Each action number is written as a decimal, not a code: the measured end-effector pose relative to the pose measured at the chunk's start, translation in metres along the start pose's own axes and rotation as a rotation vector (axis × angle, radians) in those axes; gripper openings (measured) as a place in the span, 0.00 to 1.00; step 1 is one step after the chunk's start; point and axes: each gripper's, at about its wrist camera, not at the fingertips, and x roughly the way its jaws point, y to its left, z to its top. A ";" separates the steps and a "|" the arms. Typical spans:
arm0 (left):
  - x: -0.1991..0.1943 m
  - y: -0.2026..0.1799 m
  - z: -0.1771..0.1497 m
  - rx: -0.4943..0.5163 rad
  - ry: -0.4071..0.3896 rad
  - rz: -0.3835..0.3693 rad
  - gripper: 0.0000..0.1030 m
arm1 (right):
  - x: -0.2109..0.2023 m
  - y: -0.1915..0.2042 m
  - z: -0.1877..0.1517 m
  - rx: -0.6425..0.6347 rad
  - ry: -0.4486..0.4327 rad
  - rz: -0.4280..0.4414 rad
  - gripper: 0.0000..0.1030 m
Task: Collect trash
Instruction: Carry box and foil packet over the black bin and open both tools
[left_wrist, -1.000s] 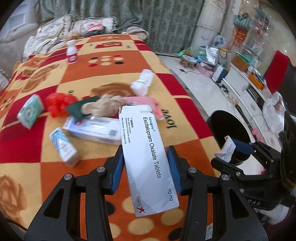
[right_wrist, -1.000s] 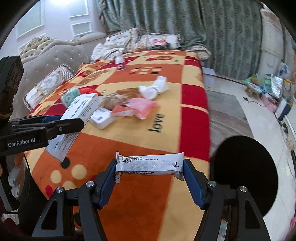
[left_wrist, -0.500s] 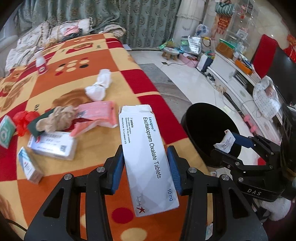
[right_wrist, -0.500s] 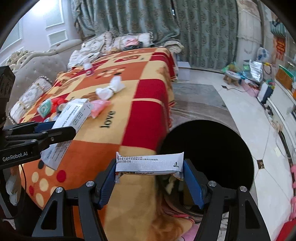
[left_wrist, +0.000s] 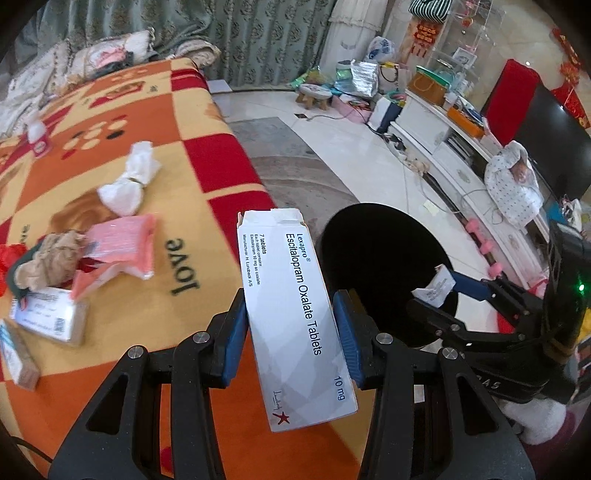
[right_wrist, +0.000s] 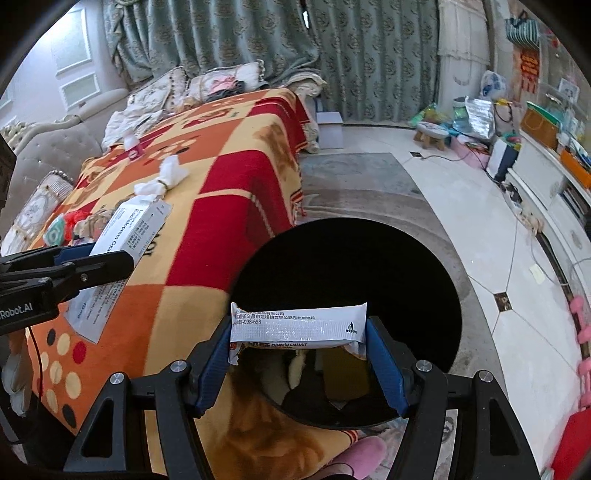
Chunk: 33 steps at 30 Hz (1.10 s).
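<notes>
Left tongs (left_wrist: 291, 334): clamped on Lexapro tablet box (left_wrist: 293, 314), held over blanket (left_wrist: 207, 192) edge | Right tongs (right_wrist: 299, 363): clamped on snack wrapper (right_wrist: 297, 326), above black trash bin (right_wrist: 369, 266) opening.

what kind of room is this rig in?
Most likely a home living room: a tufted sofa with cushions, floor-length curtains, and a TV above a low white cabinet. A patterned blanket holds the trash.
</notes>
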 end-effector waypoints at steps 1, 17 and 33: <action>0.002 -0.002 0.002 0.001 0.002 -0.005 0.42 | 0.001 -0.003 -0.001 0.006 0.002 -0.003 0.65; 0.038 -0.020 0.032 -0.041 0.033 -0.139 0.44 | 0.024 -0.034 0.003 0.065 0.029 -0.010 0.66; 0.036 -0.007 0.028 -0.091 0.034 -0.159 0.57 | 0.023 -0.035 -0.007 0.107 0.059 0.000 0.76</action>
